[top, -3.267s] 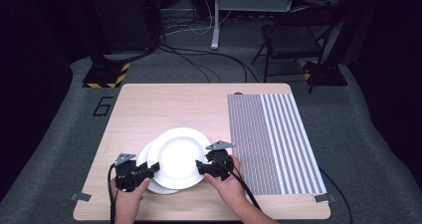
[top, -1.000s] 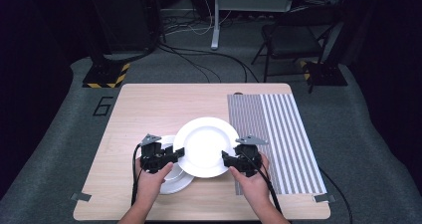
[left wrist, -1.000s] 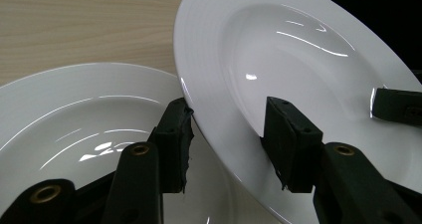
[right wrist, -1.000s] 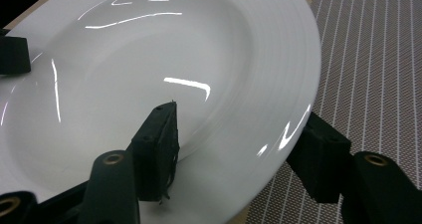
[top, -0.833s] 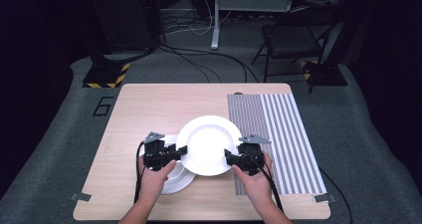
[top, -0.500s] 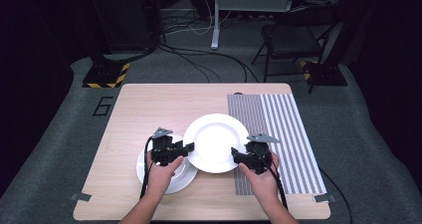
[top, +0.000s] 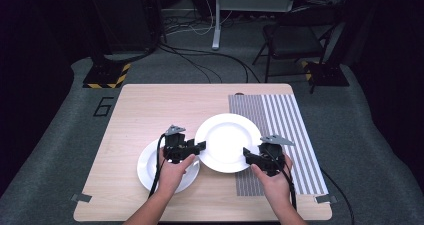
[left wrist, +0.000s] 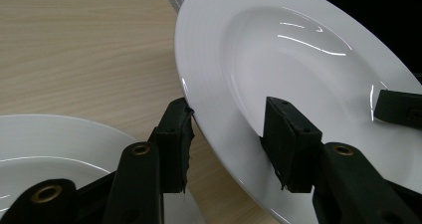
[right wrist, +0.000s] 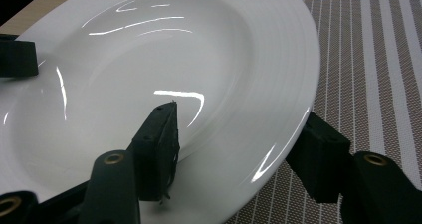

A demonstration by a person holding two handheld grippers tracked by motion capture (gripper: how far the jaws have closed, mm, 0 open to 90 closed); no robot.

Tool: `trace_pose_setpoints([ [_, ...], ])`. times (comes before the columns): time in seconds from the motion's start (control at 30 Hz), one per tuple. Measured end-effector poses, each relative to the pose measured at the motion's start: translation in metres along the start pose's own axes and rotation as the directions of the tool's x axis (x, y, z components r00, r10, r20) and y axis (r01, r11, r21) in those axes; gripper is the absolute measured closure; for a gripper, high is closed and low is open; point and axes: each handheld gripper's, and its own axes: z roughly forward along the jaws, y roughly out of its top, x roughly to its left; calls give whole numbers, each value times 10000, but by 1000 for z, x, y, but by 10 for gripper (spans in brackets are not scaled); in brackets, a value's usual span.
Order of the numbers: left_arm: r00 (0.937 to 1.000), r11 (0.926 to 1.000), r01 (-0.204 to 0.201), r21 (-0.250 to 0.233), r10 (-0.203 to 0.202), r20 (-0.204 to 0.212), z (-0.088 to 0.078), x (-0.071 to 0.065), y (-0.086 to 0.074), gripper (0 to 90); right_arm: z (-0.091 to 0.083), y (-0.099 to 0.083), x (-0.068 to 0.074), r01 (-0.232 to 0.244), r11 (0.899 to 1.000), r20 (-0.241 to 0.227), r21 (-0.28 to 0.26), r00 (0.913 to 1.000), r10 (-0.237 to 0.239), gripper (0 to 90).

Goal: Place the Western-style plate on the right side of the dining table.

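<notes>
A large white plate [top: 227, 142] hangs just above the table, half over the striped mat [top: 295, 130]. My left gripper [top: 200, 146] is shut on its left rim, one jaw under the rim and one on top, as the left gripper view shows on the plate [left wrist: 278, 59] with the gripper [left wrist: 231, 129]. My right gripper [top: 247, 155] is shut on the near right rim; in the right gripper view the plate [right wrist: 149, 59] sits between the jaws of the gripper [right wrist: 239, 139]. A second white plate [top: 150, 170] lies on the wood under my left hand.
The wooden table [top: 150, 110] has the grey striped mat along its right side. Beyond the far edge stand a chair [top: 295, 40], cables and a yellow-black floor block [top: 105, 75] on dark carpet.
Both grippers have carried the large plate to the right, off the second plate and partly over the striped mat. The second plate has stayed in place and is more exposed.
</notes>
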Motion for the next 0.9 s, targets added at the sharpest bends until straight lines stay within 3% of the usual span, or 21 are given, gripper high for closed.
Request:
trace_pose_setpoints([
  [0.9, 9965, 9992, -295, 282, 272, 790, 40, -35, 7, 551, -31, -13, -40, -514, 9982, 682, -298, 9962, 533, 407],
])
